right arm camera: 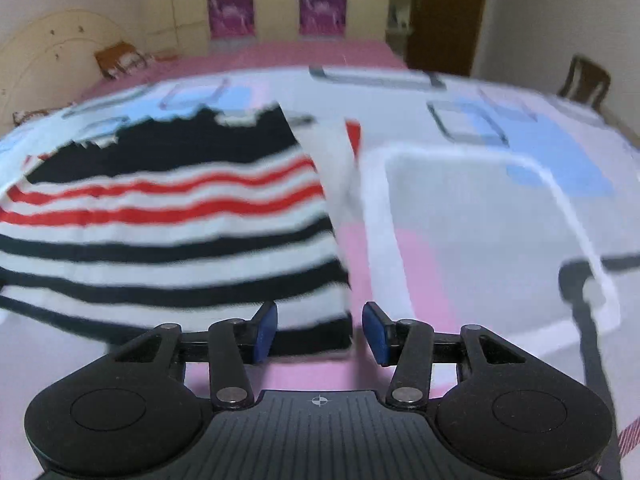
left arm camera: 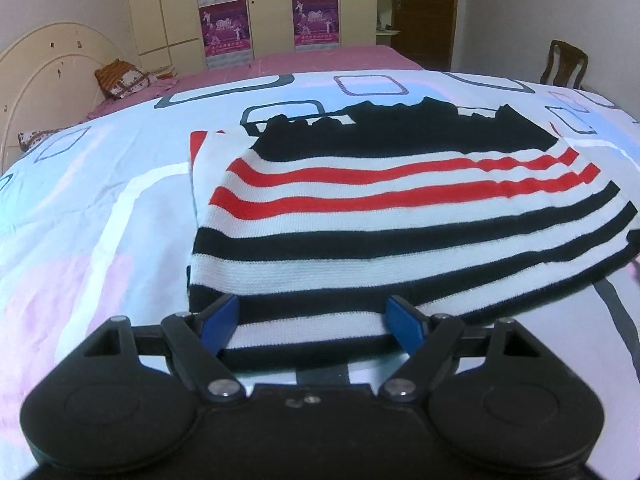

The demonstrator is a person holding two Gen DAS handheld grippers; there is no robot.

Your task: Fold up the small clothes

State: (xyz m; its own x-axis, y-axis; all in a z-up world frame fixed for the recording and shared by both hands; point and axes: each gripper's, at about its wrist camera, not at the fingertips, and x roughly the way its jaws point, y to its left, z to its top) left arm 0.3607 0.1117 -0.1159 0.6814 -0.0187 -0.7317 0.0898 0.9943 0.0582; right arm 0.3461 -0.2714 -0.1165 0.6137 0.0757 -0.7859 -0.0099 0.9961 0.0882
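Note:
A small knitted garment (left arm camera: 400, 216) lies folded flat on the bed, striped white, red and black with a black far part. My left gripper (left arm camera: 314, 318) stands wide open at the garment's near left hem. The hem lies flat between the blue pads (left arm camera: 224, 316), which do not pinch it. In the blurred right wrist view the same garment (right arm camera: 168, 232) fills the left half. My right gripper (right arm camera: 320, 332) is open over its near right corner. That corner reaches partway between the pads (right arm camera: 266, 330), and a gap is left at the right pad.
The garment rests on a pale quilt (left arm camera: 100, 220) with pink, blue and grey rectangles, spread over a pink bed (left arm camera: 320, 58). A cream headboard (left arm camera: 44, 68) and an orange cushion (left arm camera: 120, 78) are far left. Wardrobes, a door and a wooden chair (left arm camera: 564, 64) stand behind.

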